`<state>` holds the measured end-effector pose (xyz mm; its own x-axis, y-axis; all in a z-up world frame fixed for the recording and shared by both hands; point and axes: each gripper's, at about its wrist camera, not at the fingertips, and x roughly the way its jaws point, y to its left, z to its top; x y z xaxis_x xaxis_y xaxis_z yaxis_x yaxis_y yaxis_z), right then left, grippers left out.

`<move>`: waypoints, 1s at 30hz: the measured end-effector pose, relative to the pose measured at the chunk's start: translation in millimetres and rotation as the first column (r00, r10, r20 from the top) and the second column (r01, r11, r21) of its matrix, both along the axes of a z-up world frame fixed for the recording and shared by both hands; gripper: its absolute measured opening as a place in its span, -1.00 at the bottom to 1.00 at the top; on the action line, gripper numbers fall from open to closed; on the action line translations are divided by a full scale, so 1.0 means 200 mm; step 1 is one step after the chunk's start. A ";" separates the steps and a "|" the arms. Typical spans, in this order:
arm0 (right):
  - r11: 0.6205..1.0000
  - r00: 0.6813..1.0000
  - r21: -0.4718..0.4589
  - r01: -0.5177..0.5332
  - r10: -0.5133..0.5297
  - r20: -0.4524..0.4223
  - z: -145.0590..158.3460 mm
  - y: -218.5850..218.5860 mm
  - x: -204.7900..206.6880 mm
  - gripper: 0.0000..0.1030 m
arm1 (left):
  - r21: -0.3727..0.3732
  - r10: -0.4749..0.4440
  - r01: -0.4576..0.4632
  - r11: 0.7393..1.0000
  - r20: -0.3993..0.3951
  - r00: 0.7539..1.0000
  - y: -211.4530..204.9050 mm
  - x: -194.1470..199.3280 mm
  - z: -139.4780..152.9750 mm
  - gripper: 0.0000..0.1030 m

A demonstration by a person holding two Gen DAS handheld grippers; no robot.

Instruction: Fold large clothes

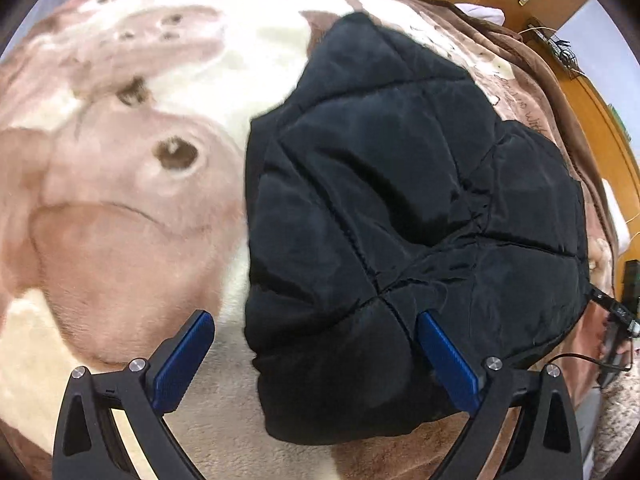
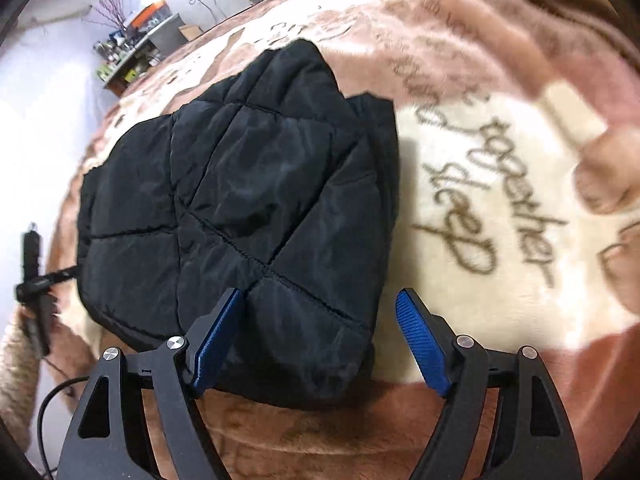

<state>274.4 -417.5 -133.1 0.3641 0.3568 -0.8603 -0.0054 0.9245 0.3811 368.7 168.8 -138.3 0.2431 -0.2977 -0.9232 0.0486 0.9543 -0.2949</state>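
A black quilted jacket (image 1: 400,200) lies folded into a compact bundle on a pink and cream fleece blanket (image 1: 120,220). My left gripper (image 1: 316,320) is open, just above the bundle's near left corner, holding nothing. In the right wrist view the same jacket (image 2: 248,200) lies ahead and to the left. My right gripper (image 2: 320,300) is open over the bundle's near right corner, empty. The other gripper (image 2: 32,280) shows at the far left edge of that view.
The blanket (image 2: 500,200) has brown script lettering and a bear print. A wooden wall and cables (image 1: 560,40) are at the right. A cluttered shelf (image 2: 132,48) stands at the back left. A black cable (image 2: 60,392) trails near the left edge.
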 end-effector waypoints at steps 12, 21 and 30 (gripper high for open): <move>0.981 0.993 0.184 -0.068 0.085 -0.086 -0.26 0.01 0.16 0.96 | -0.079 -0.030 0.024 0.997 -0.079 0.996 -0.10 0.18 -0.21 1.00; 0.986 0.981 0.095 -0.139 0.150 -0.122 -0.29 0.09 0.26 0.97 | -0.056 -0.021 0.015 0.998 -0.108 0.994 -0.21 0.25 -0.31 1.00; 0.973 0.984 -0.155 -0.173 0.166 -0.059 -0.15 0.29 0.20 0.33 | 0.102 -0.017 0.026 0.994 -0.087 0.996 -0.41 0.29 -0.31 0.96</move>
